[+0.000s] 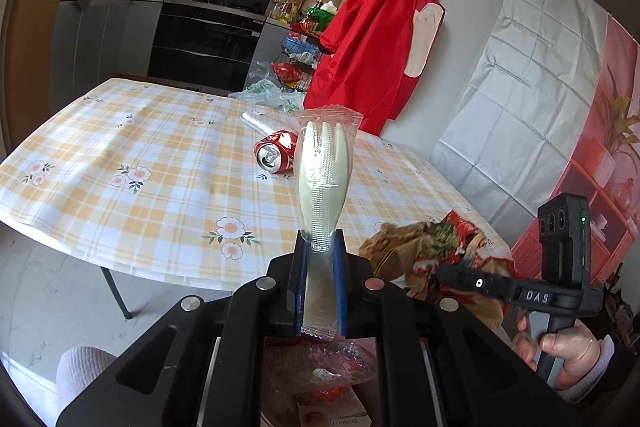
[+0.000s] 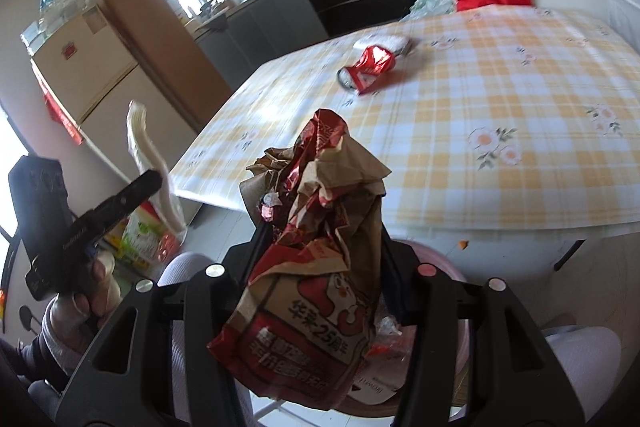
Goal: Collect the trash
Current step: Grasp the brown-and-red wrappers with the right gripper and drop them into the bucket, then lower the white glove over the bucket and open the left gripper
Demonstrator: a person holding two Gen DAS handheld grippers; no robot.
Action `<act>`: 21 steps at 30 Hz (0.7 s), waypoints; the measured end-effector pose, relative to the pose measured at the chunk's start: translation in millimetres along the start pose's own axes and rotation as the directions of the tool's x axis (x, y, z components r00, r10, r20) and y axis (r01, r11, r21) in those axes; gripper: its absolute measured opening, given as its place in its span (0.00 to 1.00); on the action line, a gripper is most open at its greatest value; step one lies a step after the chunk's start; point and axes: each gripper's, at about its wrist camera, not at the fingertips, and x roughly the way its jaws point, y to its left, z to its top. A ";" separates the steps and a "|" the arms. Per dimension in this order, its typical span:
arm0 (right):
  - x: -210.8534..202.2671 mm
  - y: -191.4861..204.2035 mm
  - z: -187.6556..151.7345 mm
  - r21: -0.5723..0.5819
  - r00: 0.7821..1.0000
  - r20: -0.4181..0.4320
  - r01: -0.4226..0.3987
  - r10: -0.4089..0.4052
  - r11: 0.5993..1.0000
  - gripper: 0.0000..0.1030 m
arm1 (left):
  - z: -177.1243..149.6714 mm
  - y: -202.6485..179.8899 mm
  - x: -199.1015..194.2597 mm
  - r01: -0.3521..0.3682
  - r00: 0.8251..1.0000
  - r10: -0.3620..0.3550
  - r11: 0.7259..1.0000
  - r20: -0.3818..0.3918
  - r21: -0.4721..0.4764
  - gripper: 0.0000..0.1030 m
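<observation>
My left gripper [image 1: 320,243] is shut on a plastic-wrapped cream fork [image 1: 325,167] held upright in front of the table; it also shows in the right wrist view [image 2: 142,143]. My right gripper [image 2: 320,227] is shut on a crumpled red and brown paper food bag [image 2: 320,259], also seen in the left wrist view [image 1: 424,247]. A crushed red can [image 1: 276,153] [image 2: 368,67] lies on the checked tablecloth [image 1: 140,155] [image 2: 500,99], with a silver wrapper [image 1: 262,121] [image 2: 384,43] just behind it. Below both grippers is a container of trash [image 1: 332,367].
A red apron [image 1: 380,27] hangs on the wall behind the table. Plastic bags [image 1: 268,93] and a wire rack lie on the floor near the oven. A fridge [image 2: 92,75] stands at left. The pink bin rim [image 2: 444,267] is under the right gripper.
</observation>
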 end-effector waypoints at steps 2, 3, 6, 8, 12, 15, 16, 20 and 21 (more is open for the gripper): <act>1.1 2.0 -1.9 -0.005 1.000 -0.007 -0.006 0.006 1.000 0.61 | -0.6 -1.4 0.9 0.002 1.000 -0.002 1.000 -0.003 0.005 0.12; 0.8 3.2 -2.5 -0.007 1.000 -0.003 -0.006 0.006 1.000 0.66 | -1.0 -1.7 1.4 0.003 1.000 -0.003 1.000 -0.006 0.007 0.12; -0.2 1.8 -0.8 -0.009 1.000 0.018 0.023 -0.022 1.000 0.77 | -2.5 -2.8 4.3 0.004 1.000 -0.004 1.000 -0.015 0.009 0.12; -1.5 -0.9 0.8 -0.002 0.999 0.029 0.035 -0.035 0.999 0.82 | -3.9 -3.3 6.7 0.004 1.000 -0.003 1.000 -0.022 0.008 0.12; -7.1 -5.1 2.9 0.008 0.990 0.073 0.117 -0.117 0.993 0.94 | -8.2 -4.9 11.9 0.002 0.999 -0.002 1.000 -0.039 0.008 0.12; -10.7 -7.9 2.5 0.016 0.980 0.108 0.167 -0.168 0.986 0.94 | -13.0 -6.5 17.5 0.001 0.998 -0.001 1.000 -0.057 0.010 0.12; -12.0 -9.5 2.8 0.022 0.977 0.118 0.175 -0.176 0.984 0.94 | -15.4 -7.0 19.4 0.000 0.998 0.000 1.000 -0.064 0.010 0.12; -18.9 -18.1 -1.2 0.075 0.962 0.163 0.210 -0.220 0.975 0.94 | -29.0 -8.6 28.3 -0.009 0.995 0.011 1.000 -0.099 0.015 0.12; -19.6 -20.4 -3.5 0.088 0.958 0.170 0.220 -0.233 0.971 0.94 | -33.0 -8.9 30.1 -0.013 0.994 0.015 1.000 -0.110 0.018 0.12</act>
